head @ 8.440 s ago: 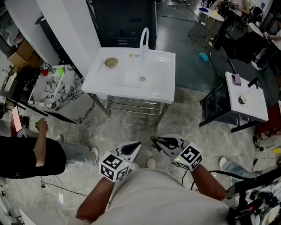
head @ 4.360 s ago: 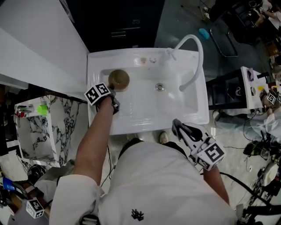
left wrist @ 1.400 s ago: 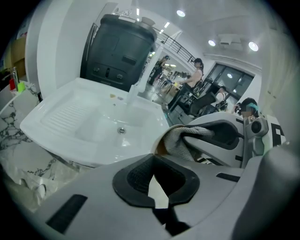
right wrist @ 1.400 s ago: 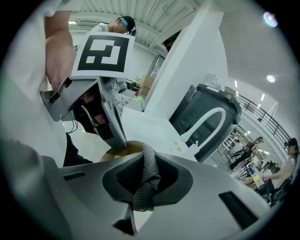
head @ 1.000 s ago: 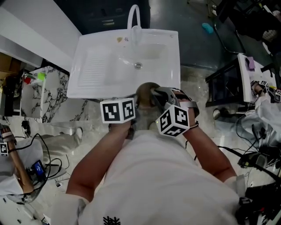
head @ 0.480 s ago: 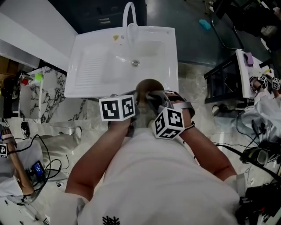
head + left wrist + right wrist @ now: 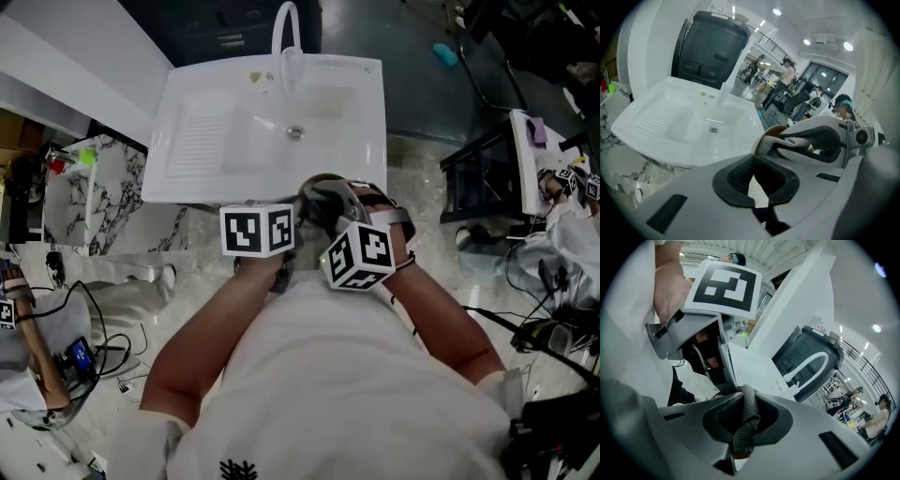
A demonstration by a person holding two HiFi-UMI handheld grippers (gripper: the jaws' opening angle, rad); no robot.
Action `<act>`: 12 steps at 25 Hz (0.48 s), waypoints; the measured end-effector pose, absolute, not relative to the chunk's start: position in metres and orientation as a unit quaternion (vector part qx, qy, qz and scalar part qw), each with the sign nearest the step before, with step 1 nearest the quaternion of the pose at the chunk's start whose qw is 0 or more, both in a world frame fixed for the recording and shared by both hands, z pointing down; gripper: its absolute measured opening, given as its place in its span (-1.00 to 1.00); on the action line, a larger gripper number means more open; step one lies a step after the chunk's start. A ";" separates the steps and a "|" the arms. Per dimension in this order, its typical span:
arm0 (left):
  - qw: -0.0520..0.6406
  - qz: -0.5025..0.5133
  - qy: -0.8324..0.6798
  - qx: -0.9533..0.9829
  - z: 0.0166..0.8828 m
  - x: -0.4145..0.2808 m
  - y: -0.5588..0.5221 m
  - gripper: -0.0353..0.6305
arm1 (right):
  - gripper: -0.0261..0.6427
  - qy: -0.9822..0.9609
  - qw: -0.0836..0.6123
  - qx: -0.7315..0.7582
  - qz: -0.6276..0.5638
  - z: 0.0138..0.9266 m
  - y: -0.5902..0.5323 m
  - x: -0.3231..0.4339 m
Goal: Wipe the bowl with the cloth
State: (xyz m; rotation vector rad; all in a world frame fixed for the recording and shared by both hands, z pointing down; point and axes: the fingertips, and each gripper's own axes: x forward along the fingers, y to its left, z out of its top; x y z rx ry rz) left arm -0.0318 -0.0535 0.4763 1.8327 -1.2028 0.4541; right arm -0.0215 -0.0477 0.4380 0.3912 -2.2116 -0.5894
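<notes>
- Left gripper (image 7: 761, 185) pinches the round brown bowl (image 7: 774, 131) by its rim, in front of the white sink (image 7: 202, 141).
- Right gripper (image 7: 743, 434) clamps the grey knitted cloth (image 7: 749, 403), which sits in the bowl; wiping looks under way, not finished.

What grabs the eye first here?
The two grippers with marker cubes sit bunched together in front of the person's chest, just short of the white sink. The left gripper pinches the rim of a brown bowl. The right gripper clamps a grey cloth pressed to that bowl.
</notes>
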 end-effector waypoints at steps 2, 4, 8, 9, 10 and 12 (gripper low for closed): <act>0.436 0.186 -0.485 0.735 0.477 -0.032 -0.053 -0.85 | -0.81 -0.871 0.400 0.162 -0.236 0.436 -0.052 -0.019; 0.435 0.188 -0.486 0.734 0.478 -0.032 -0.052 -0.85 | -0.81 -0.867 0.406 0.169 -0.236 0.438 -0.055 -0.013; 0.438 0.190 -0.489 0.730 0.482 -0.031 -0.054 -0.85 | -0.81 -0.860 0.421 0.184 -0.224 0.444 -0.061 0.001; 0.438 0.189 -0.491 0.729 0.482 -0.031 -0.055 -0.85 | -0.81 -0.857 0.425 0.188 -0.222 0.445 -0.063 0.005; 0.438 0.189 -0.492 0.728 0.482 -0.031 -0.056 -0.85 | -0.81 -0.854 0.430 0.191 -0.220 0.447 -0.064 0.009; 0.436 0.188 -0.494 0.728 0.482 -0.030 -0.058 -0.85 | -0.81 -0.850 0.440 0.193 -0.216 0.451 -0.064 0.016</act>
